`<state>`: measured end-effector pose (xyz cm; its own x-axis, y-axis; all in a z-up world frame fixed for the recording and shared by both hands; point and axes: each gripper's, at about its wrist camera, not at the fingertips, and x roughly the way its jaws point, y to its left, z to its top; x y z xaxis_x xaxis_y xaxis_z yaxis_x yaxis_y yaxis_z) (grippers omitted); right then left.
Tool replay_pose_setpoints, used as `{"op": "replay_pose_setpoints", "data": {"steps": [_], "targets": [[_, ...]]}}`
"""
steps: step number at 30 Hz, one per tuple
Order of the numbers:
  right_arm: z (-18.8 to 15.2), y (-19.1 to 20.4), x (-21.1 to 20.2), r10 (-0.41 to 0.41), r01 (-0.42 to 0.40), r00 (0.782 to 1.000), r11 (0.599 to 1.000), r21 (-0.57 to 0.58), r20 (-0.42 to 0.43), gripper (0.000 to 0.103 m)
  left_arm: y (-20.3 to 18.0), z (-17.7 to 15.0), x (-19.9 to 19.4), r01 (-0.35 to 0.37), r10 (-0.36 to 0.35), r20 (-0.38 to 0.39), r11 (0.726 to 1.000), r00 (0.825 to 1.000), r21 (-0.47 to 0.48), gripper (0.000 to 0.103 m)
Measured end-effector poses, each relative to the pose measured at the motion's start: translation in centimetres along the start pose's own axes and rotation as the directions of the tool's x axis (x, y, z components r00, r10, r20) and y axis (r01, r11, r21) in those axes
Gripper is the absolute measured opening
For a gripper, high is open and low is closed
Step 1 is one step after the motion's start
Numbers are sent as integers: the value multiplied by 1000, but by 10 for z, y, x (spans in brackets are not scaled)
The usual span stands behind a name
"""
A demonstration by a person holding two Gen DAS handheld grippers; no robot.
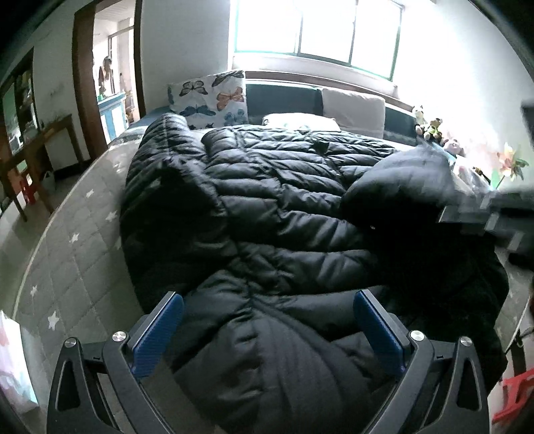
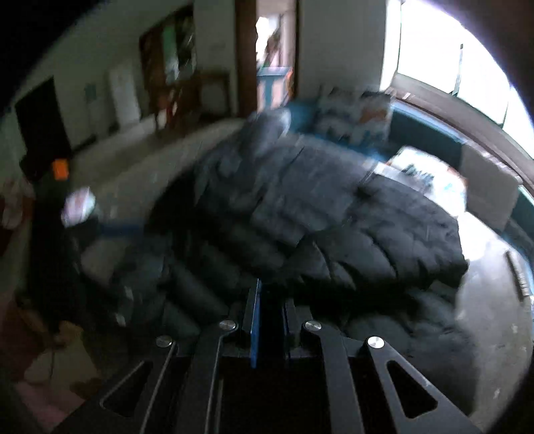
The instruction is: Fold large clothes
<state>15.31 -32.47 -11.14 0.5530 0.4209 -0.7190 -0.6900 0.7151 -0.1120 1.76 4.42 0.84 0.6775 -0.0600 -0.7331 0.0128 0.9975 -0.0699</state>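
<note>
A large black puffer jacket [image 1: 267,200] lies spread over the grey star-patterned bed cover [image 1: 76,240]. My left gripper [image 1: 268,297] is open, and its blue pads [image 1: 160,334] stand wide apart just above the jacket's near end, not pressing it. At the right edge my right gripper [image 1: 484,217] shows blurred, with a fold of the jacket [image 1: 400,180] raised up to it. In the right wrist view the right gripper [image 2: 270,293] is shut, its blue pads [image 2: 255,320] close together with dark fabric pinched between them. The jacket [image 2: 333,217] there is blurred.
A butterfly pillow [image 1: 213,96] and a white pillow [image 1: 353,106] lean at the headboard under a bright window [image 1: 317,30]. Plush toys [image 1: 430,128] sit at the far right. A wooden table [image 1: 36,150], a doorway [image 1: 110,76] with a person beyond, and a red stool [image 1: 514,397] surround the bed.
</note>
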Motion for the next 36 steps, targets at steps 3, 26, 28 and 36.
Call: {"op": "replay_pose_setpoints", "data": {"steps": [3,26,28,36], "targets": [[-13,20,26,-32,25,997,995,-92,-75,15,9,-3,-2,-4,4,-4,1000,1000,-31,103],[-16,-56,4,20,-6,998,974,226,-60,25,25,-2,-9,-2,4,18,995,1000,-102,103],[-5,-47,14,108,-94,993,966,241,-43,25,29,-2,-13,-9,12,25,994,1000,-107,103],[28,27,6,155,-156,987,987,29,39,25,45,1,-32,-27,35,55,989,998,-147,103]]}}
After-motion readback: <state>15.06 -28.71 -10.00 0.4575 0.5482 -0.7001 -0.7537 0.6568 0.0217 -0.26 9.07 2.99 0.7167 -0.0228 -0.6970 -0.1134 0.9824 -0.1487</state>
